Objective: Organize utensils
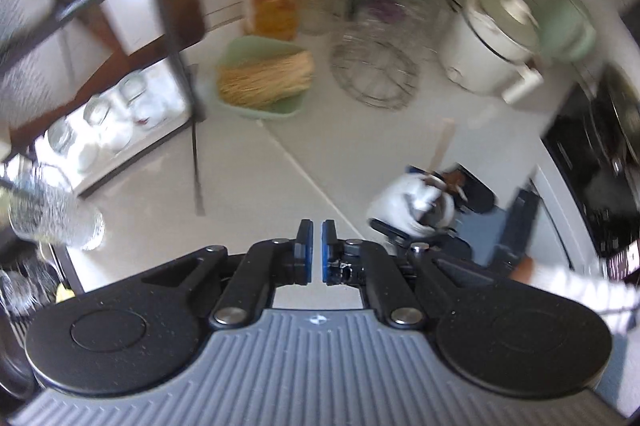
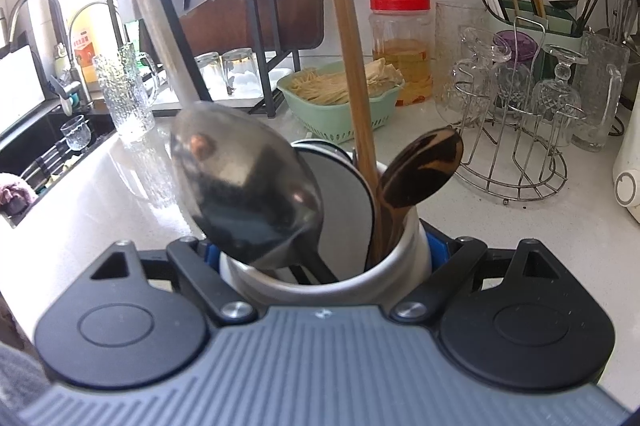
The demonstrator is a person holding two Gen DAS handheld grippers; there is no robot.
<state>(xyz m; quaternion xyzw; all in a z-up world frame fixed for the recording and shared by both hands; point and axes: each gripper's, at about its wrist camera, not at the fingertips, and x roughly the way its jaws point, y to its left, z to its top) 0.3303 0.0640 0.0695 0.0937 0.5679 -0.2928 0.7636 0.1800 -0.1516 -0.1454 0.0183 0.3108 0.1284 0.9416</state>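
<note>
Tongs: left gripper (image 1: pixel 318 231) closed, blue pads nearly meeting, nothing between, above bare white countertop (image 1: pixel 248 178). Right gripper (image 2: pixel 326 250) spread wide, clamped on white utensil holder (image 2: pixel 416 246), pads against both sides. Inside holder, between right jaws: metal ladle (image 2: pixel 244 186), wooden spoon (image 2: pixel 420 170), long wooden stick (image 2: pixel 352 66). Beyond right gripper: green basket (image 2: pixel 340 118) of noodles, red-lidded jar (image 2: pixel 402 46), wire glass rack (image 2: pixel 520 146). Left view motion-blurred; holder (image 1: pixel 416 206) seen right of left gripper.
</note>
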